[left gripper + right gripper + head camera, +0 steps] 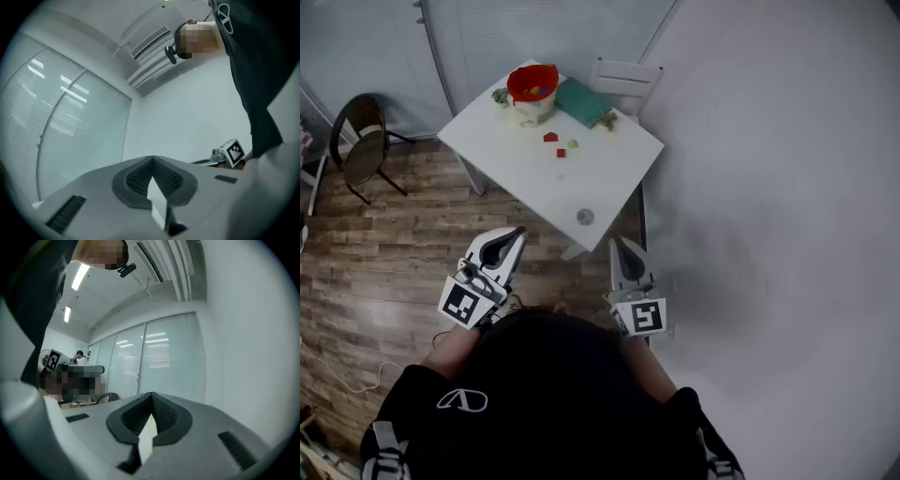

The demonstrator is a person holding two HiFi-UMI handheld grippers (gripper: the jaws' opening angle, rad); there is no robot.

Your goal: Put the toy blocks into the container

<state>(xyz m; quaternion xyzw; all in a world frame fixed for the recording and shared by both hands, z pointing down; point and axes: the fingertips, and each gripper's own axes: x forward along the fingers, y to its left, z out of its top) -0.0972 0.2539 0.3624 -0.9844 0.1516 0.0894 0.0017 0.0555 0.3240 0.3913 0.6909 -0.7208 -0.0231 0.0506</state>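
Three toy blocks (pixel 561 145) lie mid-table (pixel 506 150), just short of the red container (pixel 532 82) at the far corner. Left claw (pixel 519 232) and right claw (pixel 617 243) are closed, empty, well apart from the blocks.

The right tool (pixel 151 401) fills the lower half, its jaws pressed together with nothing between them; the tips meet near centre. Behind it, glass panels with blinds (pixel 157 364) stand at 12 o'clock and a white wall (pixel 243 357) at 3. A dark chair (pixel 107 397) peeks out at 9 — farther out, a marker cube (pixel 53 360). Ceiling lights (pixel 80 275) glow at 11.
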